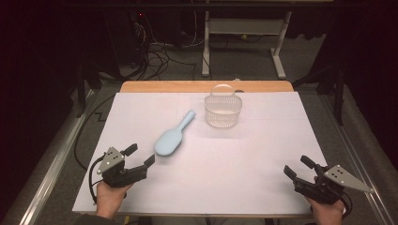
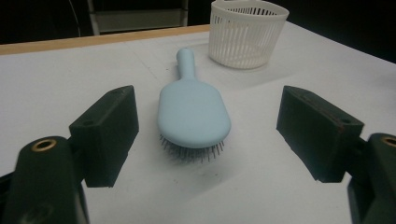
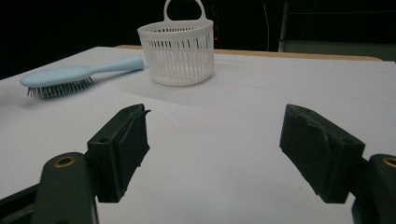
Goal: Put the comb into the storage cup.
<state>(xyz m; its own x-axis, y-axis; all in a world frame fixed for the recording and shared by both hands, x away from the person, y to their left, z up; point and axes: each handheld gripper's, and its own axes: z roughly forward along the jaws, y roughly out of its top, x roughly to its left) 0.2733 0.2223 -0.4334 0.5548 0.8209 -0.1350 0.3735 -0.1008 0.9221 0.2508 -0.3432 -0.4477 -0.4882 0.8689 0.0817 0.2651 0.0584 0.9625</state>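
On the white table [image 1: 234, 168], a light blue hairbrush [image 1: 171, 138] lies bristles down, head toward the person, handle pointing away toward a white slotted basket [image 1: 223, 111]. Brush and basket sit near each other but apart; the handle tip ends just short of the basket's left side. Basket stands upright near the far edge, its loop handle up.

Left gripper [image 1: 140, 156] sits at the near left of the table, held by a hand [image 1: 110, 197], jaws wide open and aimed at the brush head. One jaw tip is just beside the head's near end; contact cannot be told from the high view. In the left gripper view the hairbrush [image 2: 192, 114] lies ahead between the two spread jaws, not clamped, nothing held, with the basket [image 2: 245, 35] behind it.

Right gripper [image 1: 296, 167] rests at the near right, well apart from brush and basket, jaws wide open and empty. The right gripper view shows the basket [image 3: 177, 51] ahead and the hairbrush [image 3: 60, 79] to its left on bare table.
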